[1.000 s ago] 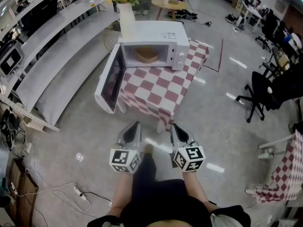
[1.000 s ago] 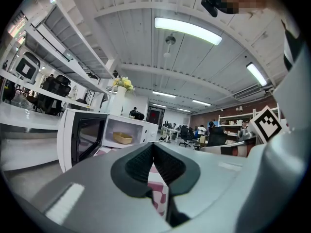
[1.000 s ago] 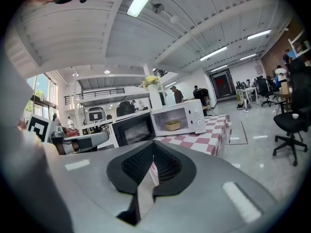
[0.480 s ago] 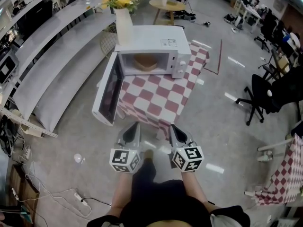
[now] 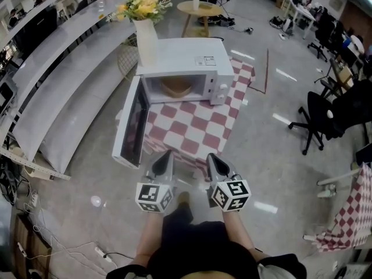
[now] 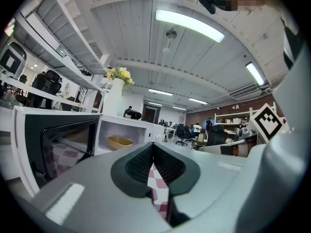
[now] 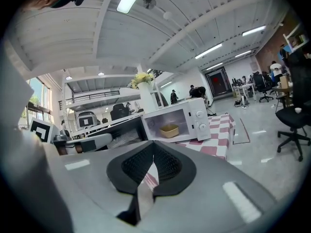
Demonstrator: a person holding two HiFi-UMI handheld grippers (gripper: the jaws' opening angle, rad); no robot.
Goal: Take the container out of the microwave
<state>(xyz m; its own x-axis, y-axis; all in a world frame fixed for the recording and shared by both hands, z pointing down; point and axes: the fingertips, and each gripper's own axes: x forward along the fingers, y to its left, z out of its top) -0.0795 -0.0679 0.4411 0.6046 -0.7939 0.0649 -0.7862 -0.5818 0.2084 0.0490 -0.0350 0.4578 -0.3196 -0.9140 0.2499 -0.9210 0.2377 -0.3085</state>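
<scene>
A white microwave (image 5: 180, 68) stands at the back of a table with a red-and-white checked cloth (image 5: 192, 124). Its door (image 5: 132, 124) hangs wide open to the left. Inside sits a shallow tan container (image 5: 176, 86), also seen as a yellow-tan container (image 7: 169, 130) and a small tan container (image 6: 119, 142) from the grippers. My left gripper (image 5: 164, 158) and right gripper (image 5: 213, 159) are held side by side at the table's near edge, well short of the microwave. Both are shut with nothing between the jaws.
A white vase of yellow flowers (image 5: 145, 16) stands on the microwave's left top. Long white shelving (image 5: 52, 80) runs along the left. A black office chair (image 5: 322, 118) stands to the right, and a round wooden table (image 5: 199, 7) lies behind.
The table and microwave have drawn closer in the head view; both grippers have moved forward from over the bare floor to the table's near edge. Jaws stay shut.
</scene>
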